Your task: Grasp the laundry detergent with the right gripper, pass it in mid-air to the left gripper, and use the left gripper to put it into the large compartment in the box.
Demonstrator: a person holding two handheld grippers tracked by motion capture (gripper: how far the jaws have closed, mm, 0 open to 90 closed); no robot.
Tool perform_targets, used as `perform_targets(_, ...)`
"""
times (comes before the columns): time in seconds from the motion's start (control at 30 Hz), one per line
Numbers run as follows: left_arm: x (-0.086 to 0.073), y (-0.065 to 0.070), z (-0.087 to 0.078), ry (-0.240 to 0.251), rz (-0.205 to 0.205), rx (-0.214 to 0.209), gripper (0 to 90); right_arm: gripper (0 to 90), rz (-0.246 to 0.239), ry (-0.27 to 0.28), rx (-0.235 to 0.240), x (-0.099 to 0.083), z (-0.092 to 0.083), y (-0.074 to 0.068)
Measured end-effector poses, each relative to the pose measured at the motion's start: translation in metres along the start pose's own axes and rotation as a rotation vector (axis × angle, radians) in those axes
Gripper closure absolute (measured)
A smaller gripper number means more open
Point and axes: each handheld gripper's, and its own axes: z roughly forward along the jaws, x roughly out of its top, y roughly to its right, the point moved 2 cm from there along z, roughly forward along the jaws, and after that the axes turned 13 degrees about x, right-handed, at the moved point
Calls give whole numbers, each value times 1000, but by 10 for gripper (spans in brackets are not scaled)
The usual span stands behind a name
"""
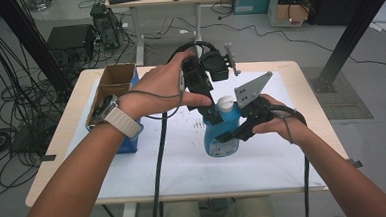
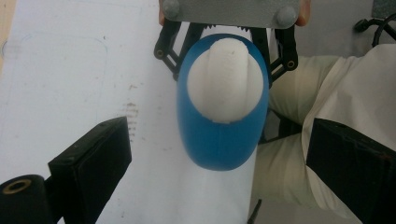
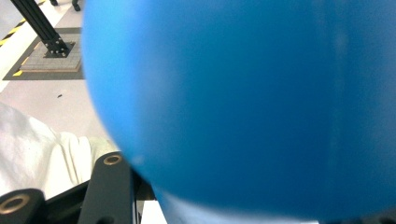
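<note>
A blue bottle with a white cap stands upright on the white sheet at the table's middle. My right gripper comes in from the right and is shut on the bottle's body; the blue wall sits right against its camera, beside one black finger. My left gripper hangs over the bottle and points down. Its jaws stand wide apart on either side of the bottle, clear of the cap. The right gripper's jaws clasp the bottle from the far side.
An open cardboard box sits on a blue box at the table's left. The wooden table ends near the sheet's edges. Cables trail from both grippers. A desk and floor cables lie beyond.
</note>
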Motion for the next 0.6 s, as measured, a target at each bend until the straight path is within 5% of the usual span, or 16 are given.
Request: perform_targets(0.6,0,0,1,6,-1,1,69,436,8,-4,-2,-1,0,1)
